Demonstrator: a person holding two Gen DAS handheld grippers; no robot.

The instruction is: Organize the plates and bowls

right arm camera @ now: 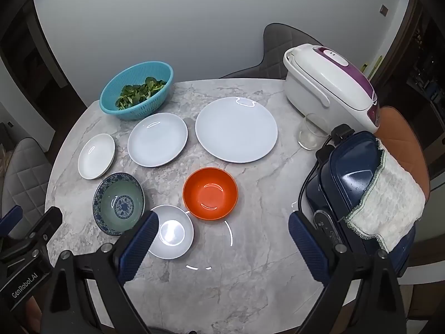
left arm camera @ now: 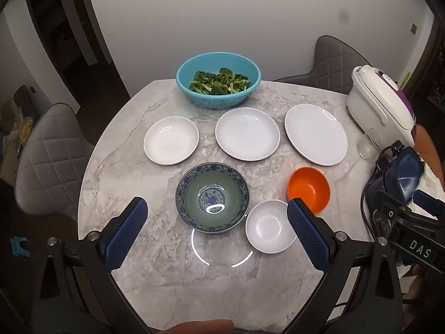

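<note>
Plates (left arm camera: 247, 133) are lying in a row of three across the middle of the marble table (left arm camera: 167, 278), with the patterned bowl (left arm camera: 212, 199), white bowl (left arm camera: 270, 226) and orange bowl (left arm camera: 308, 190) sitting just below them in frame. Left gripper (left arm camera: 217, 236) and right gripper (right arm camera: 222, 243) are hovering at lower frame, jaws wide apart, gripping nothing. Teal colander (left arm camera: 218, 83) is sitting at upper centre.

Your left claw (left arm camera: 217, 233) and right claw (right arm camera: 222, 247) share black frames, silver screws and blue cross-hatched pads (left arm camera: 126, 235); one body reads "DAS", the other "GenRobot.AI".
</note>
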